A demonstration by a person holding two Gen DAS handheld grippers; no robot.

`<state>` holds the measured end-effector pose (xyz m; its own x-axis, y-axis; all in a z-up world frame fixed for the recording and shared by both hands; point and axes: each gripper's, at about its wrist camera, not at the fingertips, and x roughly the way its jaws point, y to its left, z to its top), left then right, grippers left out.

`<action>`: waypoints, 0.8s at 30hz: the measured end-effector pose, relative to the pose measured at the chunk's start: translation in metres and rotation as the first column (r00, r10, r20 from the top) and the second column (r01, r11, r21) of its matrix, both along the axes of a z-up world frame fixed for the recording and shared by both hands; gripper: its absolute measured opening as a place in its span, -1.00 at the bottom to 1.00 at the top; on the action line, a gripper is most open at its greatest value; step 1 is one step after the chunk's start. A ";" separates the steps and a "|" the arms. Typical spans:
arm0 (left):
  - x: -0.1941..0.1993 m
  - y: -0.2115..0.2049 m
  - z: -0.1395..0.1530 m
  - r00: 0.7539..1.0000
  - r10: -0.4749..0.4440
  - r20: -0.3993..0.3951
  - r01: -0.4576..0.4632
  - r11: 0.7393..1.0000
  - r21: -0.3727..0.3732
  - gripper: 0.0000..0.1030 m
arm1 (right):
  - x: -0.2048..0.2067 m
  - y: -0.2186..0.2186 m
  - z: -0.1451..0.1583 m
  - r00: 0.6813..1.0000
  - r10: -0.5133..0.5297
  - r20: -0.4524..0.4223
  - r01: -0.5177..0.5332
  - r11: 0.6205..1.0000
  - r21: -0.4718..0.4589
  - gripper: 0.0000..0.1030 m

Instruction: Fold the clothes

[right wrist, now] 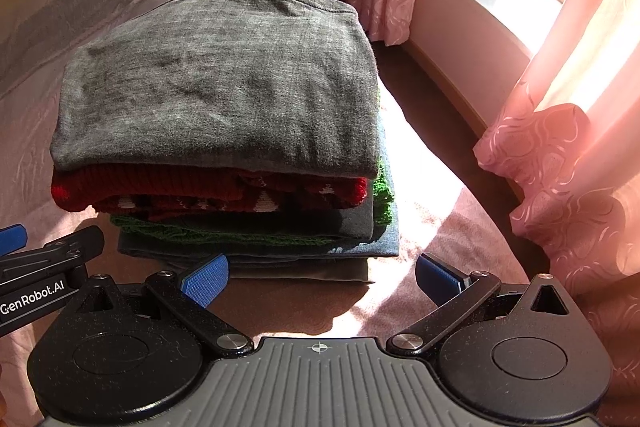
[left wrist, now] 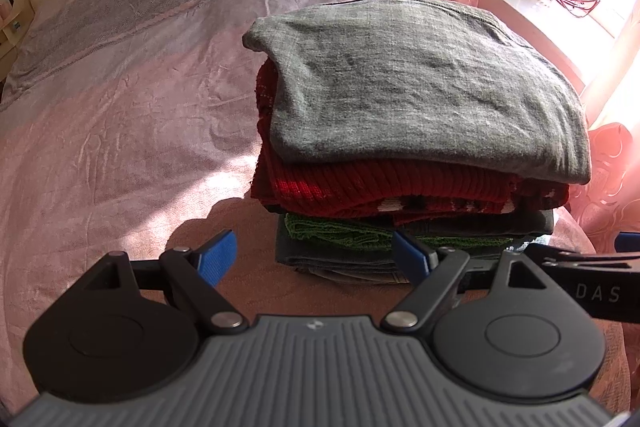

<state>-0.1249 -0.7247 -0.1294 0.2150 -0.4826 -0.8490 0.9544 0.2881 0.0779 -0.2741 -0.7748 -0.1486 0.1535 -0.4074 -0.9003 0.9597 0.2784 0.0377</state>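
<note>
Clothes stack (left wrist: 416, 131) folded on the bed (left wrist: 120, 115), at 12 o'clock from both grippers.
Left gripper (left wrist: 314, 259) and right gripper (right wrist: 322, 279) are wide, holding nothing; a careless push could tip the stack.

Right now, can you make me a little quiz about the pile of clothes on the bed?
1. Which colour is the top garment of the stack: A) grey, B) red, C) green?
2. True or false: the left gripper is holding a garment.
3. Fill in: directly under the grey top lies a ____ knitted sweater.

Key:
1. A.
2. False. Both the left gripper and the right gripper are open and empty, short of the stack.
3. Red; a green knit lies lower down.
</note>
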 end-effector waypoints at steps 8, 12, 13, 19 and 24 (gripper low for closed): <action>-0.008 0.005 0.007 1.000 0.003 0.005 -0.003 1.000 -0.011 0.60 | -0.008 0.006 0.006 1.000 0.001 0.011 -0.001 1.000 -0.006 0.98; -0.014 0.011 0.013 1.000 0.005 0.008 -0.005 1.000 -0.019 0.60 | -0.014 0.012 0.011 1.000 0.003 0.018 -0.003 1.000 -0.011 0.98; -0.016 0.013 0.014 1.000 0.006 0.009 -0.006 1.000 -0.022 0.60 | -0.016 0.013 0.013 1.000 0.003 0.020 -0.002 1.000 -0.013 0.98; -0.026 0.028 0.029 0.999 0.025 0.031 -0.023 0.998 -0.051 0.60 | -0.026 0.025 0.024 0.999 0.011 0.042 -0.010 1.000 -0.021 0.98; -0.037 0.046 0.047 0.999 0.030 0.045 -0.026 0.996 -0.082 0.60 | -0.035 0.038 0.036 0.998 0.026 0.058 -0.024 0.999 -0.037 0.98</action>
